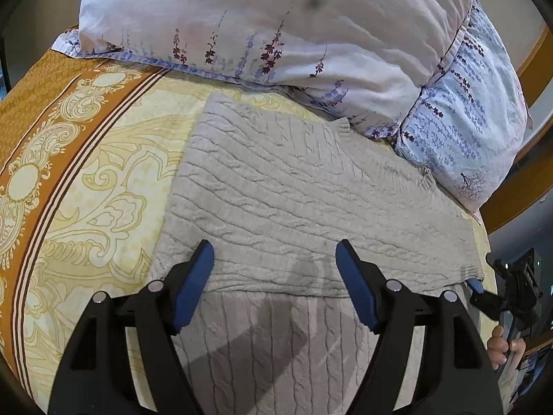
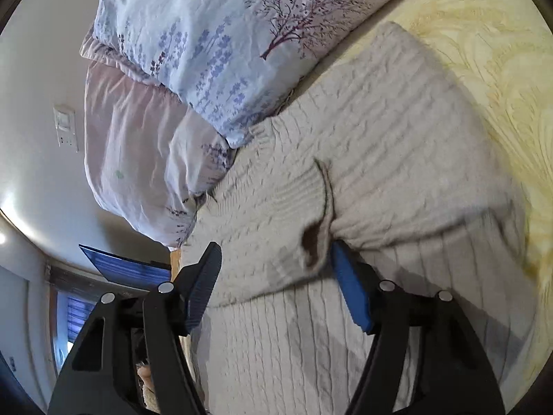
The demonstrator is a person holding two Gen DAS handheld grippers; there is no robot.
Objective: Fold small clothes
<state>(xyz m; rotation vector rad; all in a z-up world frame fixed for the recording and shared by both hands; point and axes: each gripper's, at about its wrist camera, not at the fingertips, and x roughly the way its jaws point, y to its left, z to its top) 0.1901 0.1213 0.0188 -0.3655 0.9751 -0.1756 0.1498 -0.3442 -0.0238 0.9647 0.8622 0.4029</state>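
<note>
A beige cable-knit sweater (image 1: 293, 186) lies on the bed, with one part folded over the rest. My left gripper (image 1: 274, 266) is open just above the folded edge, holding nothing. My right gripper (image 2: 276, 263) is open at the sweater's (image 2: 380, 173) side. A lifted fold with a ribbed sleeve cuff (image 2: 314, 238) lies between its fingers and rests against the right blue pad (image 2: 349, 290). The right gripper also shows in the left wrist view (image 1: 484, 290), at the sweater's right corner.
The sweater lies on a yellow and orange patterned bedsheet (image 1: 86, 180). Two floral pillows (image 1: 276, 27) (image 2: 214, 48) lie against the sweater's far edge. A wooden bed frame (image 1: 518, 186) runs along the right. A wall switch (image 2: 65, 128) and a screen (image 2: 128, 269) are off the bed.
</note>
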